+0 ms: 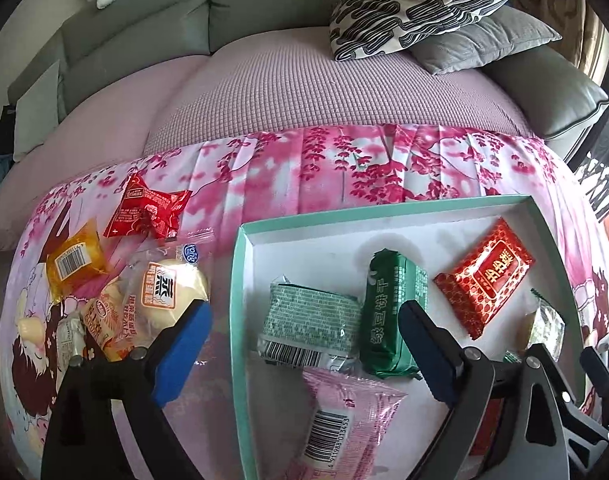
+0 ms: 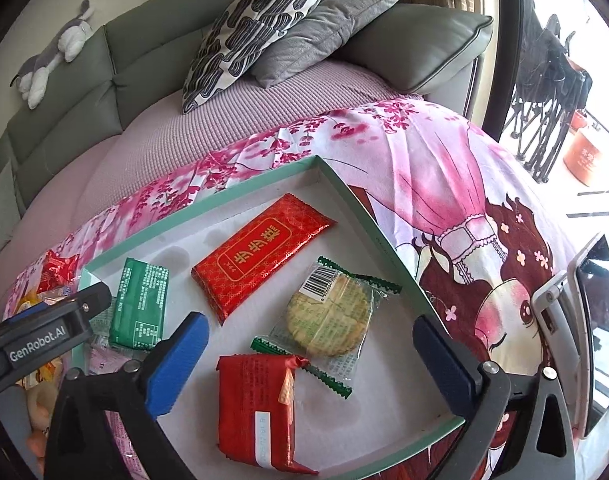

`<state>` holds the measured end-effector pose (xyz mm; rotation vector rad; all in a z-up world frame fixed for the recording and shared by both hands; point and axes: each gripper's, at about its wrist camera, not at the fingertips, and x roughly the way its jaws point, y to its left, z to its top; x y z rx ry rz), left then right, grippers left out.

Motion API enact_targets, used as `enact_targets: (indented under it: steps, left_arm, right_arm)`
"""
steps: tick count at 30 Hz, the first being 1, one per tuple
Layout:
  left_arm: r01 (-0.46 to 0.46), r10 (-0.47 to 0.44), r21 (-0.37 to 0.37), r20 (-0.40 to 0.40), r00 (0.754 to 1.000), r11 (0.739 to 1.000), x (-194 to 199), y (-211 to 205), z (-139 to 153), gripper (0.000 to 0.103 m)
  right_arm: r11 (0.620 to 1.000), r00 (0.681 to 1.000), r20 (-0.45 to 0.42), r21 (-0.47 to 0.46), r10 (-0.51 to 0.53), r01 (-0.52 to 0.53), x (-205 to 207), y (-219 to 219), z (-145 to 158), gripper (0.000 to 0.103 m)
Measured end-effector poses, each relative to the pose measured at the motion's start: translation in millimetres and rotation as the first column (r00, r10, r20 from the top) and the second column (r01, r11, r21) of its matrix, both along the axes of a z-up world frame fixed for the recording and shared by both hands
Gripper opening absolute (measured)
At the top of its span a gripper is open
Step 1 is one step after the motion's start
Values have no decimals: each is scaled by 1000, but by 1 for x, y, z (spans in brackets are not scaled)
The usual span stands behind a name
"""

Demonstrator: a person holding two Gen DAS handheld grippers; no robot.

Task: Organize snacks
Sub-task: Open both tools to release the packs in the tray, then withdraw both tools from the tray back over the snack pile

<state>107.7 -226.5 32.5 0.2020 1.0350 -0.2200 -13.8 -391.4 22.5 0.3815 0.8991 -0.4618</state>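
A shallow teal-rimmed box [image 1: 237,280] [image 2: 368,216] lies on a pink floral cloth and holds several snacks: a dark green biscuit pack [image 1: 392,312] [image 2: 140,308], a pale green pack [image 1: 308,328], a pink pack [image 1: 344,420], a red-gold packet [image 1: 484,276] [image 2: 260,252], a round cookie in clear wrap [image 2: 328,320] and a red brick-shaped pack [image 2: 256,404]. Loose snacks lie left of the box: a red packet [image 1: 148,212], an orange one [image 1: 74,264], a cream bun [image 1: 172,292]. My left gripper [image 1: 304,356] is open, empty, above the box's left part. My right gripper [image 2: 308,368] is open, empty, above the red pack.
A grey-green sofa [image 1: 144,32] with a patterned pillow [image 1: 420,8] and a grey pillow [image 1: 484,40] stands behind the cloth. A plush toy [image 2: 52,56] lies on the sofa back. Folding chairs [image 2: 552,92] stand by the window at the right.
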Motion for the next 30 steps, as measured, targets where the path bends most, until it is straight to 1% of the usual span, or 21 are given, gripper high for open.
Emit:
enact_targets:
  steps: [5, 7, 10, 14, 15, 17, 22, 28, 30]
  left_arm:
    - [5, -5, 1, 6, 1000, 1000, -3, 1, 1, 96]
    - [9, -9, 1, 13, 1000, 1000, -5, 2, 4, 96]
    - [25, -25, 7, 22, 999, 1000, -8, 6, 8, 96]
    - [47, -49, 45, 50, 998, 998, -16, 13, 13, 96]
    - [48, -51, 56, 54, 997, 997, -18, 16, 13, 96]
    - [47, -50, 64, 54, 997, 997, -20, 23, 13, 96]
    - [29, -32, 65, 50, 998, 997, -25, 44, 12, 96]
    - [-20, 16, 69, 50, 999, 997, -29, 77, 10, 95]
    - [-43, 39, 72, 46, 998, 996, -29, 89, 9, 95]
  right_arm:
    - [1000, 1000, -5, -11, -1, 1, -1, 0, 1, 103]
    - [1000, 1000, -19, -19, 7, -7, 0, 3, 2, 103]
    - [1000, 1000, -24, -14, 10, -11, -1, 4, 2, 103]
    - [1000, 998, -50, -17, 23, -24, -1, 9, 4, 103]
    - [999, 997, -70, -25, 34, -36, 0, 13, 6, 103]
    - [999, 996, -77, -30, 41, -43, 0, 16, 7, 103]
    - [998, 995, -85, -29, 61, -64, 0, 28, 16, 103]
    - [994, 993, -73, -53, 93, -97, 2, 49, 28, 103]
    - [990, 990, -72, -53, 124, -128, 8, 64, 29, 103]
